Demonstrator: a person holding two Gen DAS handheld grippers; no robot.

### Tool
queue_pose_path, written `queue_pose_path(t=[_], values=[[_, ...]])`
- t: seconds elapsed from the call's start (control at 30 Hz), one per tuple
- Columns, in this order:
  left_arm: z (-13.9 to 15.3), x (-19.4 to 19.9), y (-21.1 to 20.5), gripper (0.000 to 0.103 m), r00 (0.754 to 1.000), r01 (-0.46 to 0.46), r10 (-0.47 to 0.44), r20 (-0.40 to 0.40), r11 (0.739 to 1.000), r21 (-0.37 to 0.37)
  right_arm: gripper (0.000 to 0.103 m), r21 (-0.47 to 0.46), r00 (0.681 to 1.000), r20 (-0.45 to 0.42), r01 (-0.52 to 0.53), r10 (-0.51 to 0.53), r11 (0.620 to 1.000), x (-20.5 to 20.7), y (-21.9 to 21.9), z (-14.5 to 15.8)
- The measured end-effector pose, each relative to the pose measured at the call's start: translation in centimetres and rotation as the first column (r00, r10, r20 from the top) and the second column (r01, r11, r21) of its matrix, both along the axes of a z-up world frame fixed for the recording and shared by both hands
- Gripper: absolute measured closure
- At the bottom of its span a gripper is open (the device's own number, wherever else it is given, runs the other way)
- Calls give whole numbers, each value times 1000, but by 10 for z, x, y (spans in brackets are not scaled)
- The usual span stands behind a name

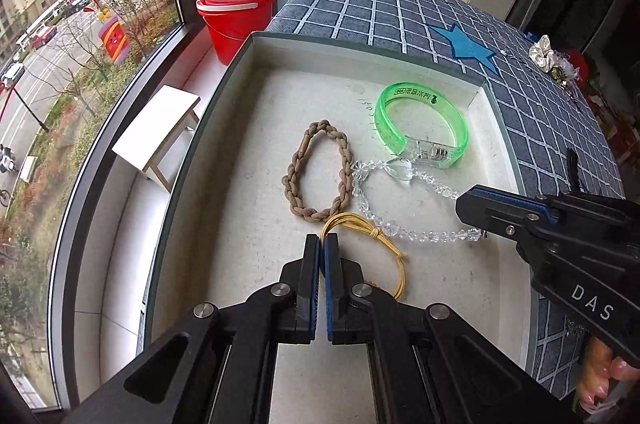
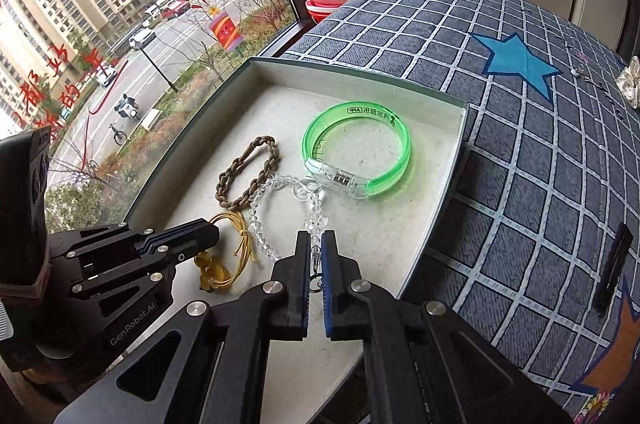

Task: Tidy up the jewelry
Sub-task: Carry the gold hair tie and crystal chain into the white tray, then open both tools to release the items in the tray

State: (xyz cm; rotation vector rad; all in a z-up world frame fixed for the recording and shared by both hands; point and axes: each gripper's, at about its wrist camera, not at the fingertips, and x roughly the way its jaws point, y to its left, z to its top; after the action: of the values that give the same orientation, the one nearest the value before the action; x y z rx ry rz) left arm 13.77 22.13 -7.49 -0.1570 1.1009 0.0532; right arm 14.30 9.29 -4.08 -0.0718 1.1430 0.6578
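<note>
yellow cord (image 1: 372, 236) pinched by left gripper (image 1: 322, 238)

"DAS" on right tongs (image 1: 466, 202)

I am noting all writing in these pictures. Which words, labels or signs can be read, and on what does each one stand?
"DAS": white letters on the right gripper.
"GenRobot.AI": on the left gripper.
"APP", then Chinese characters too small to read surely: black print on the green bangle.
Red brush characters on the window: seen reversed, not readable.
Pencil marks on the tray: not readable.
</note>
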Motion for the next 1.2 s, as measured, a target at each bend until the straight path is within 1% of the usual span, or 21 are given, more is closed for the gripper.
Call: queue_pose_path(t=[0.17,0.27,0.37,0.43,0.6,0.83,0.93,1.03,1.07,1.1,1.13,1.17,1.2], values=[[0,22,2,94,1000,-13,13,-2,999,37,98,-14,1000,-1,18,-18,1000,12,3,-6],[-1,33,7,94,999,-40,41,-2,997,66,98,-19,999,-2,32,-32,999,19,2,-8],[-2,43,14,93,997,-76,77,-12,995,68,98,-24,999,-16,44,-44,999,24,1,-13],[-1,46,14,93,997,-80,81,-17,994,74,98,-28,999,-9,37,-37,999,23,1,-13],[-2,45,7,93,998,-67,69,-10,991,115,98,-40,1000,-2,24,-24,999,22,3,-13],[1,39,3,93,997,-76,78,-13,988,138,97,-34,999,-23,22,-23,999,25,3,-13],[4,32,1,93,996,-83,85,-3,984,154,97,-26,999,-19,34,-34,999,23,1,-8],[9,26,-2,93,996,-91,90,16,982,167,95,7,999,-7,41,-41,999,20,-4,3],[12,23,-2,93,995,-96,92,26,981,170,91,17,999,-1,44,-44,999,19,-6,8],[14,20,-2,93,995,-102,97,35,980,173,80,25,999,6,48,-49,999,17,-8,13],[16,18,-2,93,994,-108,102,42,979,171,72,34,998,14,54,-54,998,16,-10,17],[19,16,-1,93,993,-114,108,48,980,165,53,43,998,23,60,-61,997,14,-12,22],[21,14,-1,93,992,-120,112,55,980,157,39,51,997,33,65,-67,997,14,-14,26]])
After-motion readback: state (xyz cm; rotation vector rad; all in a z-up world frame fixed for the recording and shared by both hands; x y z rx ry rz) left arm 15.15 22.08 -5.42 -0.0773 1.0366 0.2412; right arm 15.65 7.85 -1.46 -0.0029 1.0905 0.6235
